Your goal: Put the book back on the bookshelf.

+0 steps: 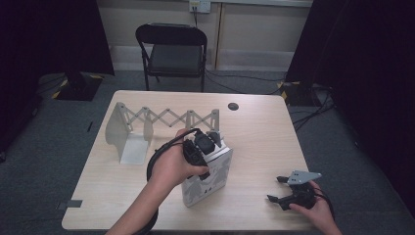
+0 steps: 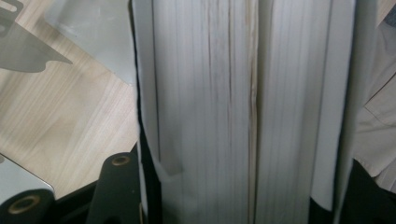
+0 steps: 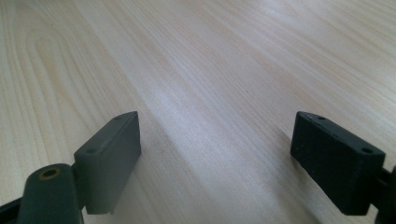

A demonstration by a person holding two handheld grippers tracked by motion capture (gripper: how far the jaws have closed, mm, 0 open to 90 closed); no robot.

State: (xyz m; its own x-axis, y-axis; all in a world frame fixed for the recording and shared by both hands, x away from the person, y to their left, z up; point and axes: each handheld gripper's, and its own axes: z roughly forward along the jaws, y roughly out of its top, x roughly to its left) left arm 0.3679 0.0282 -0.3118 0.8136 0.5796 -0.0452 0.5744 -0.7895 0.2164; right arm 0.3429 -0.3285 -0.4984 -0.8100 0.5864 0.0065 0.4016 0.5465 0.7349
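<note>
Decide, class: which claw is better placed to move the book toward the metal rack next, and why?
Left. The left claw already straddles the upright book beside the rack. The right claw is open over bare table, well away.

book (image 2: 243, 107): blurred, cut off top and bottom — cover unreadable
left gripper (image 1: 199, 149): jaw tips hidden behind book

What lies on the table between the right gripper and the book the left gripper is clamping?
Nothing: in the high view the stretch of table between the right gripper and the upright book held by the left gripper is bare wood.
</note>
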